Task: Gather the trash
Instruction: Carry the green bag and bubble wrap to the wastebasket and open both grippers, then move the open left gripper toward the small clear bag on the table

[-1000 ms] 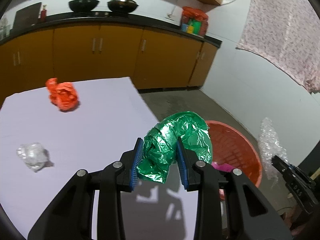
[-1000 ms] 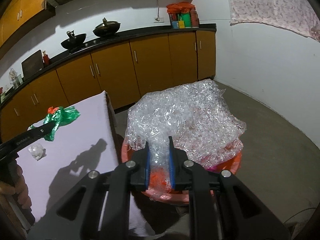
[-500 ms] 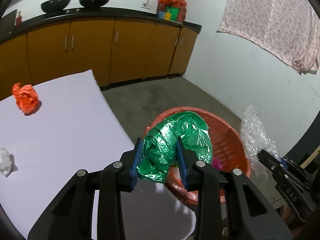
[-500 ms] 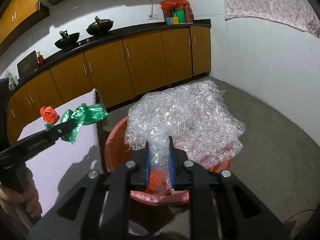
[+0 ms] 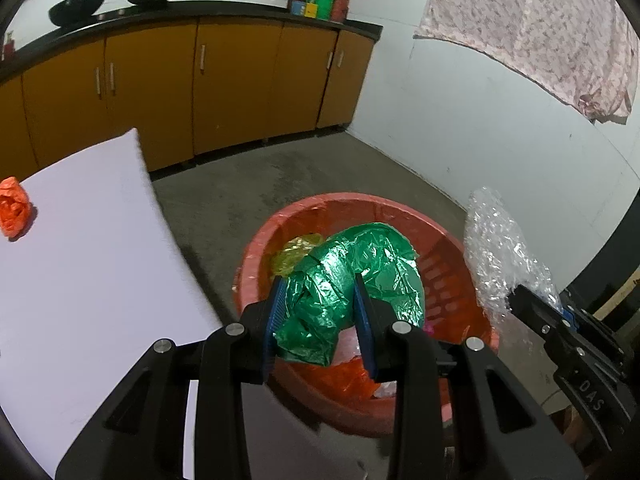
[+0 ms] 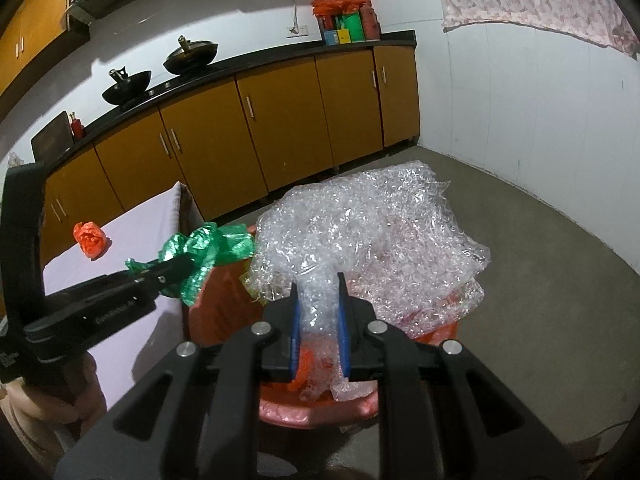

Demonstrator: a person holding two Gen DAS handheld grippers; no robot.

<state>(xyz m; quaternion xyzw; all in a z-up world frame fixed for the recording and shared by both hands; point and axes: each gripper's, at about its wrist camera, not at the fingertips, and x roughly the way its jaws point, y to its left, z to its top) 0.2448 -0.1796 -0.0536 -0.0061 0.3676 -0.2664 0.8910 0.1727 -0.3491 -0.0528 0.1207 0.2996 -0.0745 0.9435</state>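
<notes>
- Left view: the left gripper (image 5: 320, 308) pinches a green bag (image 5: 352, 280) and holds it over the red tub (image 5: 400, 208). An orange wad (image 5: 14, 212) sits on the table (image 5: 88, 260).
- Right view: the right gripper (image 6: 318, 312) has bubble wrap (image 6: 372, 232) between its jaws, which are opening, above the tub (image 6: 312, 412).

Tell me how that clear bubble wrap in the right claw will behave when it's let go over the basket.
The bubble wrap probably weighs little for its bulk and should drift, not drop. It billows wide beyond the right claw, so it may drape over the red basket rim. Crinkled and springy-looking, it likely puffs back.
</notes>
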